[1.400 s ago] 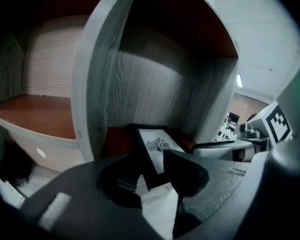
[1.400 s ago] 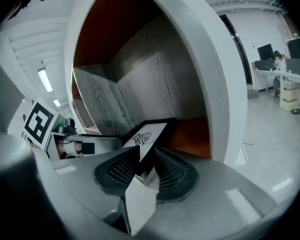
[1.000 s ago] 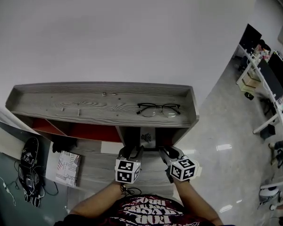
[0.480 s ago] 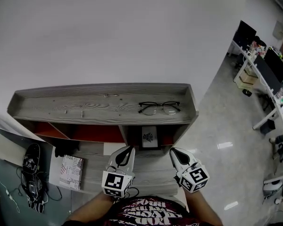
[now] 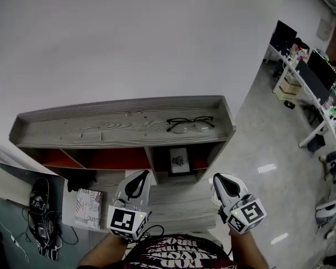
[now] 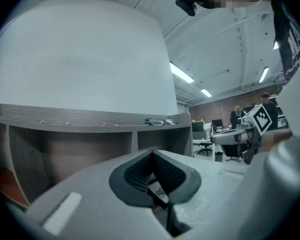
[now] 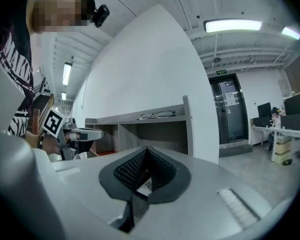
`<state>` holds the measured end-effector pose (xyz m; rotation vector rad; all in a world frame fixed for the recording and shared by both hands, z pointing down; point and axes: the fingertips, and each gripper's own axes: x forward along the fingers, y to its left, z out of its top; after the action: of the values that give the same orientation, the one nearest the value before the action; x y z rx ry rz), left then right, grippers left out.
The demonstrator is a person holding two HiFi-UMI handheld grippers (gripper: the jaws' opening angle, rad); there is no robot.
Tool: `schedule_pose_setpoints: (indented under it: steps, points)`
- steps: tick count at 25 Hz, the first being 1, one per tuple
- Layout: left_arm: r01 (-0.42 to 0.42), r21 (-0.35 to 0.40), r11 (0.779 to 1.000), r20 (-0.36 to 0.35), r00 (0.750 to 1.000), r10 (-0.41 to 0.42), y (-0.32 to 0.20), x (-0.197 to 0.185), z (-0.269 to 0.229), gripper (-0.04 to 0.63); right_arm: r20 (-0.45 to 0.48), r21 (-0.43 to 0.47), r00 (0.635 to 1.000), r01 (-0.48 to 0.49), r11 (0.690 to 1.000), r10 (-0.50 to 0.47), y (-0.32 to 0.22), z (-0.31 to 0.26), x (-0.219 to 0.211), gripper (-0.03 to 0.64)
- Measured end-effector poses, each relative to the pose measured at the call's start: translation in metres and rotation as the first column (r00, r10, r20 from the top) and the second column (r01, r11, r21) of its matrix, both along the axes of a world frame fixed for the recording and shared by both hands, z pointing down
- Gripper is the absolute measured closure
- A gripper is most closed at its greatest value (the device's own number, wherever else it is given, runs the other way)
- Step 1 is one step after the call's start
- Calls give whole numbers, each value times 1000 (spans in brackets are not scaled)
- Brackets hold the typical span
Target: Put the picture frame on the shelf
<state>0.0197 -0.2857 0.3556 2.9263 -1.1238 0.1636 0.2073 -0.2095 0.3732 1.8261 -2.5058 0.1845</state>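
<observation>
Picture frame [image 5: 179, 161] upright in shelf [image 5: 101, 129], face outward, left claw [image 5: 140, 178] and right claw [image 5: 221, 181] closed

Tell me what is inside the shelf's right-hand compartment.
A small picture frame stands upright in that compartment of the shelf. What lies behind the frame is covered, and the dark corners cannot be made out.

The picture frame [image 5: 179, 162] is seen standing upright in the shelf [image 5: 123, 129], inside the narrow open compartment just right of the middle divider, directly under the top board. A dark border is shown around a pale sheet bearing a small dark emblem, and its face is turned outward. The shelf is built of grey wood-grain boards; a raised rim is carried round the long top board, and red inner panels are visible in the compartments.
</observation>
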Motion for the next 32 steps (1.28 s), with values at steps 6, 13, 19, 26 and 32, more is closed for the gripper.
schedule_pose_setpoints:
  steps: [6, 13, 19, 26, 32]
  points:
    - [-7, -46, 999, 11, 1000, 7, -2, -19, 15, 593, 14, -16, 999, -42, 999, 42, 0, 11, -6, 591]
    - [-25, -88, 996, 20, 999, 27, -9, -35, 28, 593, 29, -52, 997, -71, 996, 73, -4, 32, -17, 591]
    - [-51, -105, 993, 28, 998, 54, -11, -34, 37, 593, 41, -78, 996, -73, 994, 77, -7, 44, -25, 591]
    - [-76, -131, 988, 27, 996, 80, -13, -21, 47, 593, 37, -105, 997, -71, 992, 75, -12, 52, -21, 591]
    - [-52, -160, 986, 26, 998, 57, -19, -15, 56, 593, 36, -129, 998, -36, 991, 41, -21, 59, -19, 591]
